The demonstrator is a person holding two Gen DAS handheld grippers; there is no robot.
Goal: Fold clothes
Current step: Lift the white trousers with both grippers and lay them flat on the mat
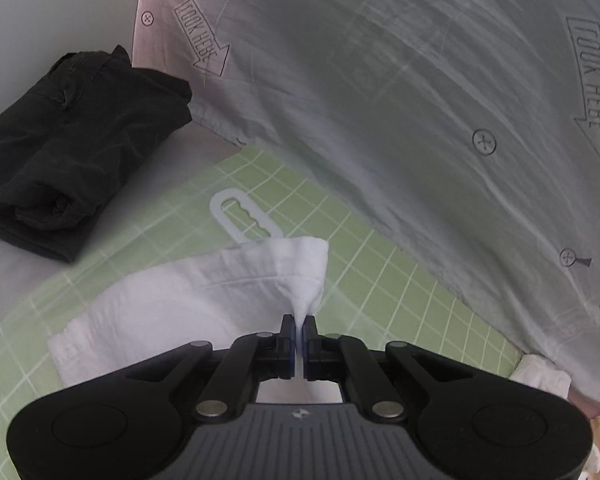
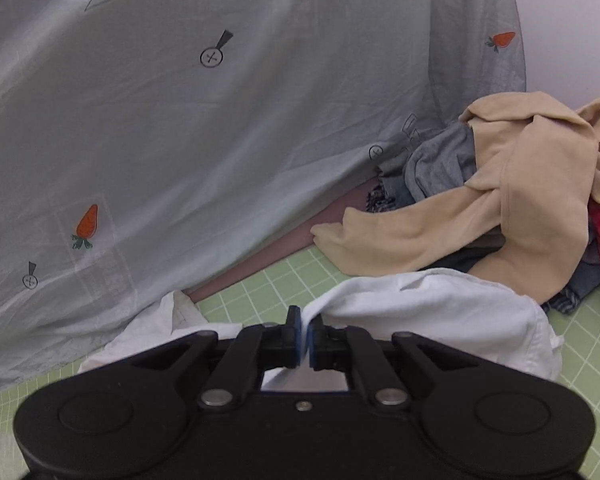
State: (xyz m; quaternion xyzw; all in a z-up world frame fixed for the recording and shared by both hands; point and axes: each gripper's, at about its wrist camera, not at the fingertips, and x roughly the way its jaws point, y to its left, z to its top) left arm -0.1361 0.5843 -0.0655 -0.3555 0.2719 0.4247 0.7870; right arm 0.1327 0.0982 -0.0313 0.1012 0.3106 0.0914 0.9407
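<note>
Both grippers clench the white garment (image 1: pixel 188 300) low in frame over the green grid mat (image 1: pixel 380 280): the left gripper (image 1: pixel 299 334) pinches a bunched corner, the right gripper (image 2: pixel 303 338) an edge. Thin bites could slip under tension, or the cloth could snag the unsorted clothes pile (image 2: pixel 520 184) at right.

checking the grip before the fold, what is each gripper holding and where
Both hold the white cotton garment: left gripper pinches a bunched corner, right gripper pinches an edge fold.
</note>
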